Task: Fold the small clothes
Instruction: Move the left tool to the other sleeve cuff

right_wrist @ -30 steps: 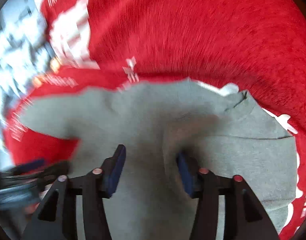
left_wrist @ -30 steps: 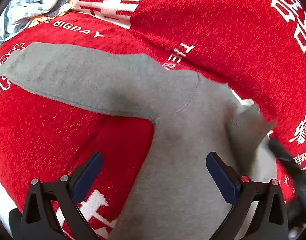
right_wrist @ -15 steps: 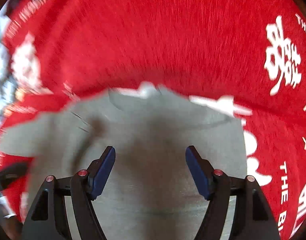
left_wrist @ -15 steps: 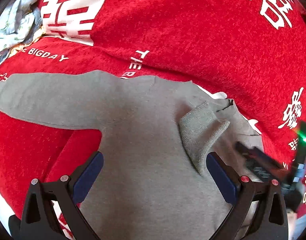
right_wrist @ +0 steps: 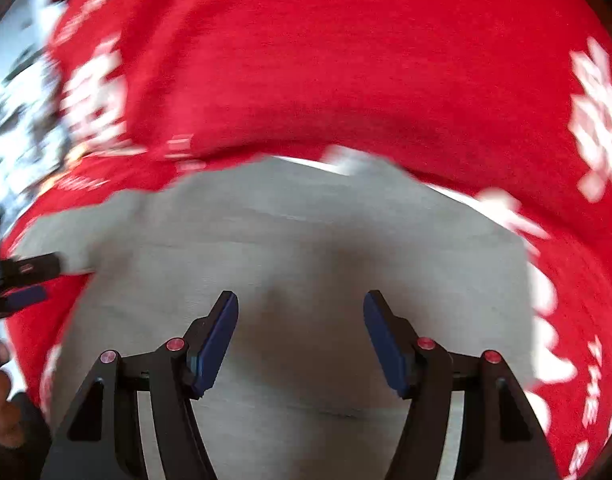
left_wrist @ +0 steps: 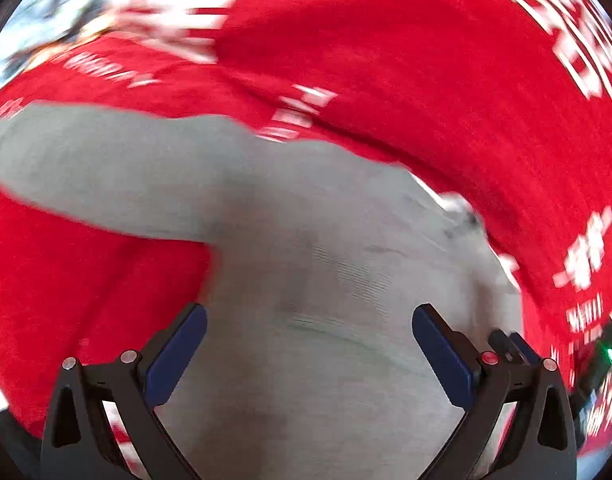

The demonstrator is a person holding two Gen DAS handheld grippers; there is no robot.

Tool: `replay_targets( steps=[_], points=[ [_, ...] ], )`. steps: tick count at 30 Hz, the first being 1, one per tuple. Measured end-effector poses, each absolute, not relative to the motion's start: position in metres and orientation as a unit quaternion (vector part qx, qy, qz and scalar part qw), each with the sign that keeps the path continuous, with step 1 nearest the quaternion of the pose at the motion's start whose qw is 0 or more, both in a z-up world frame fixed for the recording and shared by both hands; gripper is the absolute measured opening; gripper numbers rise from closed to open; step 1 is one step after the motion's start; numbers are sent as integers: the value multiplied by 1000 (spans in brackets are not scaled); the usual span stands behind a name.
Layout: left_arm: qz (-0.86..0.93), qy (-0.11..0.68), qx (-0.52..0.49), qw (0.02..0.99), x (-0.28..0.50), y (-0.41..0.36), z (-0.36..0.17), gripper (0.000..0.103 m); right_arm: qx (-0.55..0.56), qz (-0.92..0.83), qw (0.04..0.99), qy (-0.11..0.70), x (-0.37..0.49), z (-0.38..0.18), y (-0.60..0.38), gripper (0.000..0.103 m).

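A small grey long-sleeved top [left_wrist: 314, 264] lies flat on a red blanket [left_wrist: 406, 60]. Its left sleeve [left_wrist: 90, 168] stretches out to the left. In the right wrist view the top's body [right_wrist: 306, 240] fills the middle; the right side ends in a straight edge with no sleeve showing. My left gripper [left_wrist: 308, 344] is open and empty above the top's body. My right gripper [right_wrist: 300, 332] is open and empty above the body too. The left gripper's fingers [right_wrist: 30, 268] show at the right wrist view's left edge, by the left sleeve. Both views are motion-blurred.
The red blanket [right_wrist: 346, 60] carries white characters and lettering and covers the whole surface. A heap of pale patterned cloth [left_wrist: 38, 28] lies at the far left. The right gripper's tip [left_wrist: 510, 344] shows at the left wrist view's lower right.
The right gripper has let go of the right sleeve, opened and drawn back over the body. The sleeve cuff seen on the chest earlier no longer stands out. Both cameras have shifted.
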State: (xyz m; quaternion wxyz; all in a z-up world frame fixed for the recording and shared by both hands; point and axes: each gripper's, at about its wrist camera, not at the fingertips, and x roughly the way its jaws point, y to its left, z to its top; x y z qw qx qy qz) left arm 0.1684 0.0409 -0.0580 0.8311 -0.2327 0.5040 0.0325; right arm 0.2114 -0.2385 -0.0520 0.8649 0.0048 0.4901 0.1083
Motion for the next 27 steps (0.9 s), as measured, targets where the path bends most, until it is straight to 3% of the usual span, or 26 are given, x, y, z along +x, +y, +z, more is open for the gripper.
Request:
replay_targets(
  steps=[3, 5, 7, 13, 21, 24, 27],
  points=[
    [-3, 533, -166, 829, 191, -6, -76, 103, 16, 41, 846, 531, 223, -76, -288, 69],
    [21, 571, -110, 813, 201, -21, -102, 103, 38, 55, 853, 518, 216, -75, -306, 67],
    [51, 558, -56, 826, 198, -22, -106, 103, 25, 31, 853, 521, 211, -66, -309, 68],
    [116, 510, -169, 835, 167, 82, -81, 103, -36, 100, 875, 472, 192, -34, -242, 69],
    [364, 398, -421, 729, 81, 334, -98, 103, -87, 202, 851, 478, 166, -51, -126, 69],
    [386, 376, -431, 724, 78, 377, -101, 103, -103, 218, 840, 485, 155, -63, -106, 69],
    [377, 411, -402, 726, 112, 394, -103, 103, -119, 227, 832, 491, 147, -69, -93, 69]
  ],
)
